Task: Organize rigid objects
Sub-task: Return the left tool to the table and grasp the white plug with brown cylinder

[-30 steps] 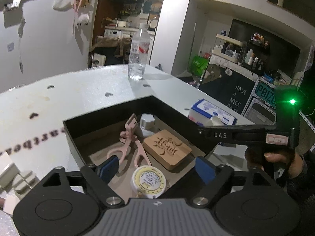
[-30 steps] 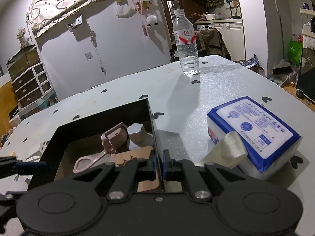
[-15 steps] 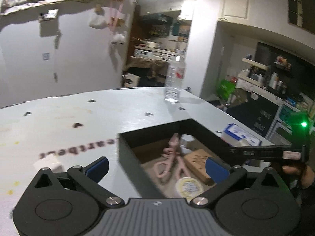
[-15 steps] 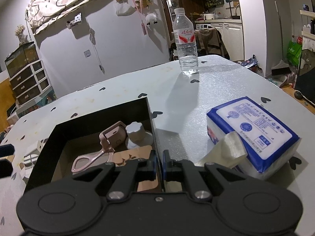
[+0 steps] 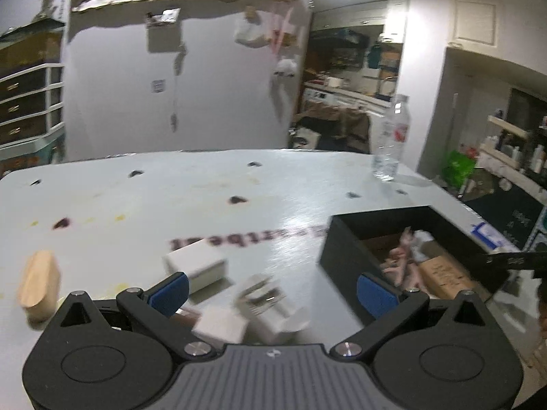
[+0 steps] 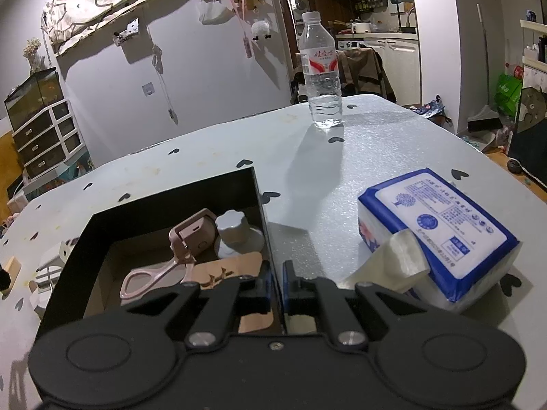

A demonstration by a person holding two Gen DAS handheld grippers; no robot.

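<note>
A black box stands on the white table and holds a pink eyelash curler, a white knob and a wooden block. My right gripper is shut on the box's right wall. My left gripper is open and empty, left of the box. White plugs and a white block lie between its fingers on the table. A wooden piece lies at the far left.
A water bottle stands at the table's far side. A blue and white tissue pack lies right of the box. The table has small heart marks and printed letters.
My left gripper has swung left, away from over the box, and now faces the white plugs and block on the table. My right gripper has kept its hold on the box wall.
</note>
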